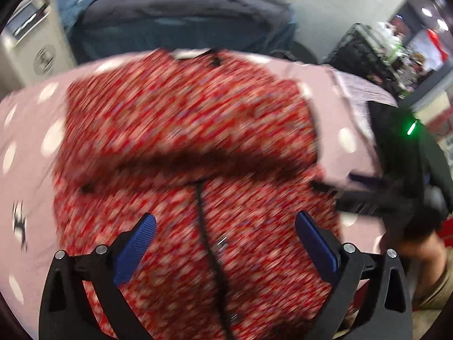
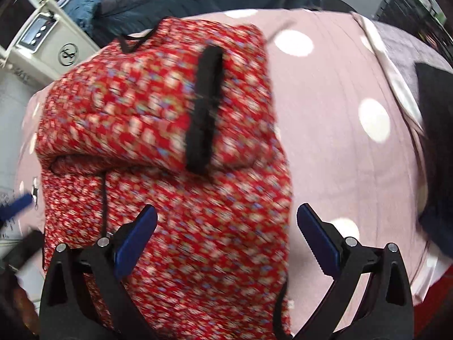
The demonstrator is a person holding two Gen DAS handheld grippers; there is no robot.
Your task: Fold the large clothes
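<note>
A red patterned garment (image 1: 181,130) is spread on a pink sheet with white dots (image 1: 31,153), its upper part folded over the lower so that a rounded fold edge runs across the middle. Black trim (image 2: 203,107) is seen on the folded part (both views are blurred). The left gripper (image 1: 225,226) is held above the lower half of the garment, its blue fingers (image 1: 136,246) spread wide with nothing pinched. The right gripper (image 2: 226,221) is held over the garment's right edge, its fingers likewise spread and empty.
</note>
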